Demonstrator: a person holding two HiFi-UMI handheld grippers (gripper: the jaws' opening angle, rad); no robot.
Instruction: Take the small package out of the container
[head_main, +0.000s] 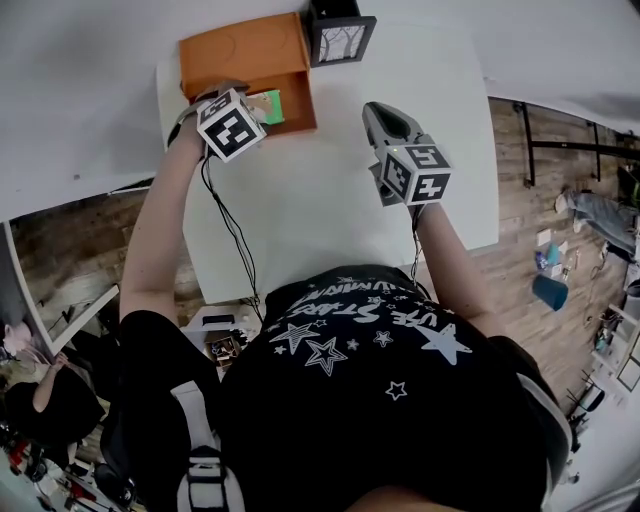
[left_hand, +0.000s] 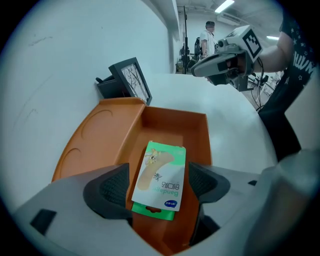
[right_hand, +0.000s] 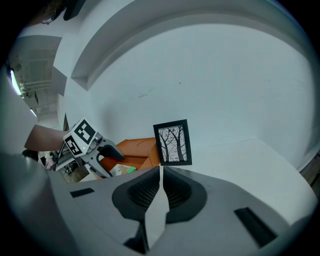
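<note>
Orange container (left_hand: 197, 135) on a white table (head_main: 330, 190), lid laid open, small green-and-white bandage package (left_hand: 161, 172) lying flat inside, left gripper (left_hand: 159, 186) jaws spread wide either side of it without pressing, right gripper (right_hand: 161, 187) jaws closed together and empty, framed tree picture (right_hand: 173, 143) just behind the container.

Bright even indoor light, soft shadows, sharp focus, strong fisheye bending, dark vignetted corners

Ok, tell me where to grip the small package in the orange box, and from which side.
Best grip the package across its two long edges, probably from above: it lies in the orange box with walls close alongside, and its narrow width fits between the open left tongs, which straddle it.
</note>
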